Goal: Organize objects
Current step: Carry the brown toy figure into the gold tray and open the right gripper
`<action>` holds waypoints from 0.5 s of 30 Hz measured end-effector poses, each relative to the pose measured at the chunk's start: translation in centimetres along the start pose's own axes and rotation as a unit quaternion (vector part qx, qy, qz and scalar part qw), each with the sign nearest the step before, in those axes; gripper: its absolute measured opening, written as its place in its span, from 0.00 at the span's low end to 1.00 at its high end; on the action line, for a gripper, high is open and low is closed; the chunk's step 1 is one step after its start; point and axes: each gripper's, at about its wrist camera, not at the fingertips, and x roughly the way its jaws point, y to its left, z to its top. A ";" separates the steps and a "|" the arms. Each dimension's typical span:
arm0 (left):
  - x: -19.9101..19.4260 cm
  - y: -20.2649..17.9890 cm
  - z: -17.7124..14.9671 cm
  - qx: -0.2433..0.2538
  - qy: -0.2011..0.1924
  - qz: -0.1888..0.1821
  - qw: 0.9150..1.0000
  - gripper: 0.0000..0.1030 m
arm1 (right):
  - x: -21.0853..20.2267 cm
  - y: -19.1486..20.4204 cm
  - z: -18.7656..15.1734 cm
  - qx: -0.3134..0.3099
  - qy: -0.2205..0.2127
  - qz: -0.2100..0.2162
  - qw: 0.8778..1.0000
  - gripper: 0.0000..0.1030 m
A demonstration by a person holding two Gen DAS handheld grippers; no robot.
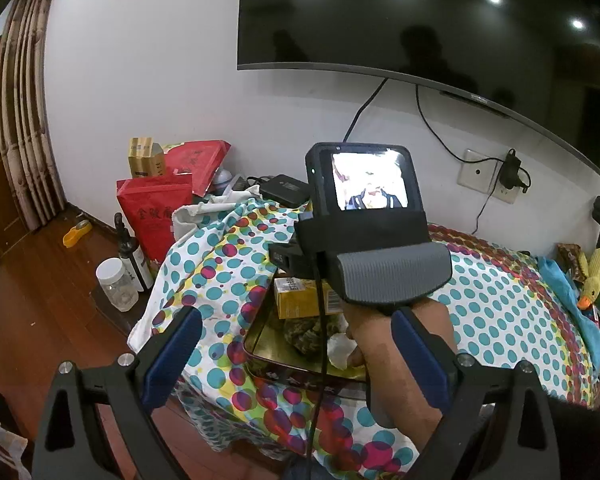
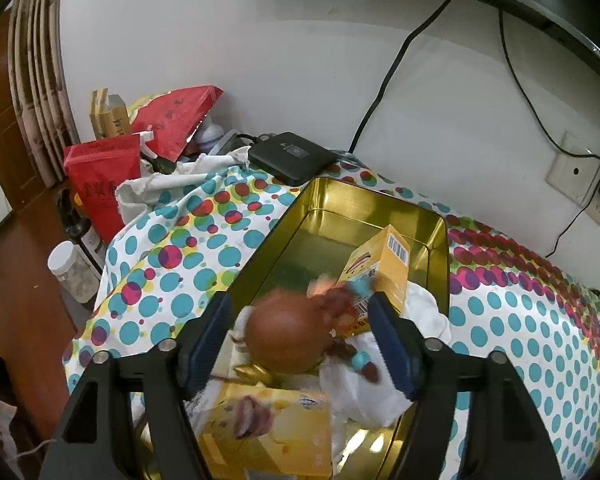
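An open gold tin (image 2: pixel 340 208) sits on a polka-dot cloth (image 2: pixel 180 264). It holds a standing yellow box (image 2: pixel 384 268), a flat yellow box (image 2: pixel 268 432) and white cloth (image 2: pixel 428 316). A brown round ornament (image 2: pixel 288 332) with beads (image 2: pixel 360 360) lies blurred in the tin. My right gripper (image 2: pixel 298 344) is open around it, its pads clear of it. My left gripper (image 1: pixel 296 360) hangs open and empty before the tin (image 1: pixel 260 344). A hand (image 1: pixel 396 344) holding the right tool hides most of the tin's inside in the left wrist view.
Red bags (image 2: pixel 100 176), a carton (image 2: pixel 108 116), a dark bottle (image 2: pixel 80 228) and a white-lidded jar (image 2: pixel 72 268) crowd the left side. A black box (image 2: pixel 292 156) lies behind the tin. A toy duck (image 1: pixel 596 284) and blue cloth (image 1: pixel 560 280) lie far right. Cables hang from the wall screen (image 1: pixel 420 20).
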 end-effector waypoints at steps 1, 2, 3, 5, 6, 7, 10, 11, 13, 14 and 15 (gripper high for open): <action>0.0 -0.1 0.0 0.000 0.000 0.000 1.000 0.95 | 0.0 0.0 0.0 -0.001 0.000 -0.003 1.000 0.87; 0.0 -0.1 0.0 0.000 0.000 0.000 1.000 0.95 | -0.4 -0.1 0.0 -0.003 -0.004 -0.011 1.000 0.96; -0.1 -0.1 0.0 -0.001 -0.001 0.000 1.000 0.95 | -0.8 -0.1 0.0 -0.004 -0.014 -0.017 1.000 0.98; -0.2 -0.3 -0.1 0.001 -0.004 0.000 1.000 0.95 | -1.7 -0.2 0.2 -0.008 -0.035 -0.025 0.999 1.00; -0.2 -0.4 -0.1 0.002 -0.003 0.000 1.000 0.95 | -1.9 -0.2 0.3 -0.010 -0.038 -0.026 0.999 1.00; -0.3 -0.4 0.0 0.002 -0.003 0.000 1.000 0.95 | -2.1 -0.2 0.4 -0.011 -0.039 -0.025 0.999 1.00; -0.7 -0.6 0.0 0.004 -0.007 0.000 1.000 0.95 | -2.6 -0.6 0.6 -0.012 -0.044 -0.029 0.999 1.00; -0.8 -0.7 0.0 0.006 -0.008 0.000 1.000 0.95 | -2.8 -0.8 0.6 -0.012 -0.043 -0.032 0.998 1.00; -1.0 -0.9 0.0 0.007 -0.009 0.000 1.000 0.95 | -3.0 -1.3 0.5 -0.008 -0.045 -0.035 0.998 1.00; -1.2 -1.0 0.0 0.008 -0.010 0.000 1.000 0.95 | -3.1 -1.8 0.3 -0.002 -0.044 -0.034 0.998 1.00; -1.3 -1.1 0.0 0.009 -0.011 0.000 1.000 0.95 | -3.1 -2.1 0.2 0.001 -0.042 -0.036 0.998 1.00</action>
